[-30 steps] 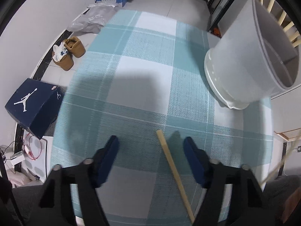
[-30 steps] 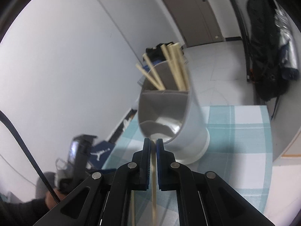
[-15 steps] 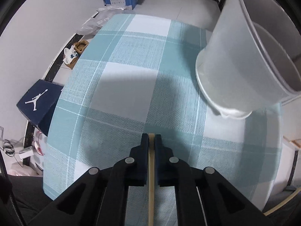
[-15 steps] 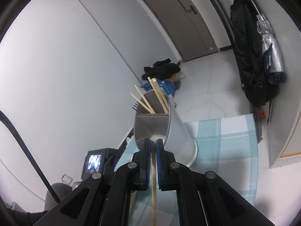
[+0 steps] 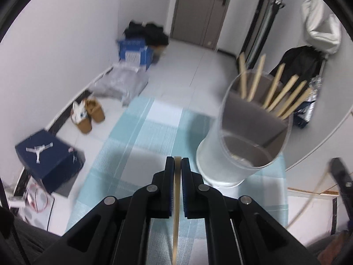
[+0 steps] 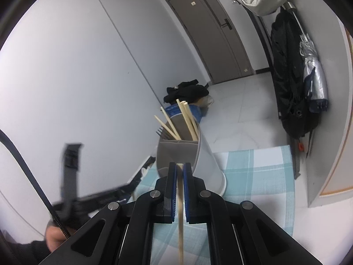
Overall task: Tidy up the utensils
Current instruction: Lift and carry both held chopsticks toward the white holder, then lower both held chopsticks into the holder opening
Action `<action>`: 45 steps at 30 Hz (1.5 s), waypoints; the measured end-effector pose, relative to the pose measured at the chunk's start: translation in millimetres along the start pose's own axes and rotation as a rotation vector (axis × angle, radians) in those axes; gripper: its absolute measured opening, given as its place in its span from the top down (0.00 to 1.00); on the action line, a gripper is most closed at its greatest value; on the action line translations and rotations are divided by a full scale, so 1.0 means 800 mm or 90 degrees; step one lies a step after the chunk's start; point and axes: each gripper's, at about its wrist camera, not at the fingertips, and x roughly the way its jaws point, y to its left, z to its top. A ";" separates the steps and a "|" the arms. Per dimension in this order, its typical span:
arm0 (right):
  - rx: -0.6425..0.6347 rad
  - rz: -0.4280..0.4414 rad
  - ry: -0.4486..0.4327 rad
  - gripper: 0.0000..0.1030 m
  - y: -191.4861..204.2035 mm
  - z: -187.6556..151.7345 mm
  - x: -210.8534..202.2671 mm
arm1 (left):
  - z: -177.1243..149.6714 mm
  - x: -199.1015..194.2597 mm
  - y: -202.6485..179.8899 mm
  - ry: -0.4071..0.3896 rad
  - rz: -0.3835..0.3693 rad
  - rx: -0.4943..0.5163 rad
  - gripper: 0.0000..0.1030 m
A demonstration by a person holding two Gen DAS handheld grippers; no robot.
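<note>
Left gripper (image 5: 177, 162): clamped on a chopstick (image 5: 176, 209), raised over the checked tablecloth (image 5: 141, 145).
Right gripper (image 6: 179, 167): pinching a second chopstick (image 6: 180, 216).
Holder (image 5: 240, 154): white divided cup just beyond both grippers, standing on the cloth, six chopsticks (image 5: 282, 92) leaning in its far compartment.
Floor: shoebox (image 5: 47, 154), shoes (image 5: 88, 116).

Black left claw (image 5: 177, 162), blue pads, silver screws, matching right claw (image 6: 180, 167)
</note>
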 end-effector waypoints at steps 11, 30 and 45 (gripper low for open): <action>-0.060 -0.052 0.000 0.95 0.033 -0.014 0.006 | 0.005 -0.017 0.010 -0.038 -0.055 0.021 0.97; -0.066 -0.083 -0.070 0.95 0.064 0.043 -0.010 | 0.064 -0.089 -0.008 -0.090 -0.150 0.083 0.97; -0.105 -0.088 -0.178 0.95 0.085 0.159 0.003 | 0.172 -0.110 -0.023 -0.166 -0.239 0.050 0.98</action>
